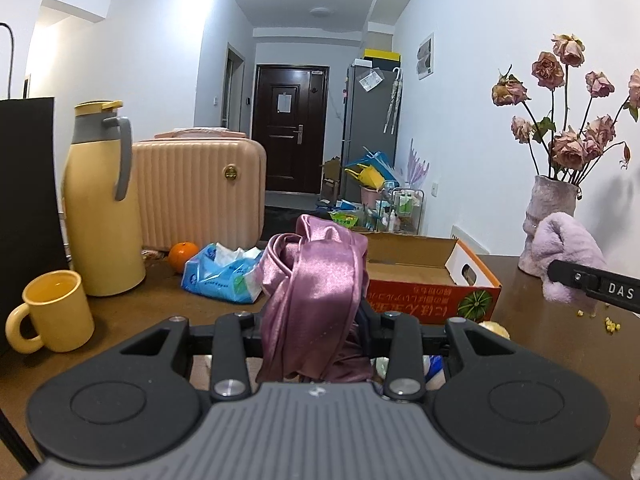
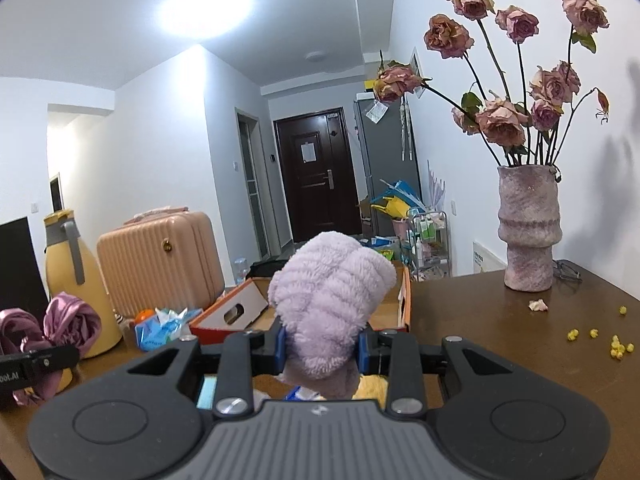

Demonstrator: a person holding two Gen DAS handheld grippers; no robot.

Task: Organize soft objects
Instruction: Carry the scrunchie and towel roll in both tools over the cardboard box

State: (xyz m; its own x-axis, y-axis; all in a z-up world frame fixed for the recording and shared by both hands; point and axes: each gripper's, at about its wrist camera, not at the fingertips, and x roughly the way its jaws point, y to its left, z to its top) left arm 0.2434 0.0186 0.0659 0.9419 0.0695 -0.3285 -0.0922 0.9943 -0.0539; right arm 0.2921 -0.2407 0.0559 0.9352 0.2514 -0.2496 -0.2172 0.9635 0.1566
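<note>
Satin cloth (image 1: 316,280) in left gripper (image 1: 316,336), fleece towel (image 2: 328,300) in right gripper (image 2: 322,350), both clamped short of cardboard box (image 1: 424,276); boxing pending.

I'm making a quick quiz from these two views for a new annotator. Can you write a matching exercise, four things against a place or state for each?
Things:
1. satin cloth
2. fluffy lilac towel
3. yellow mug
4. cardboard box

Places or states:
A. open on the table, behind both cloths
B. clamped in the right hand-held gripper
C. standing beside the yellow thermos
D. clamped in the left hand-held gripper

Pairs: 1-D, 2-B, 3-C, 4-A
</note>
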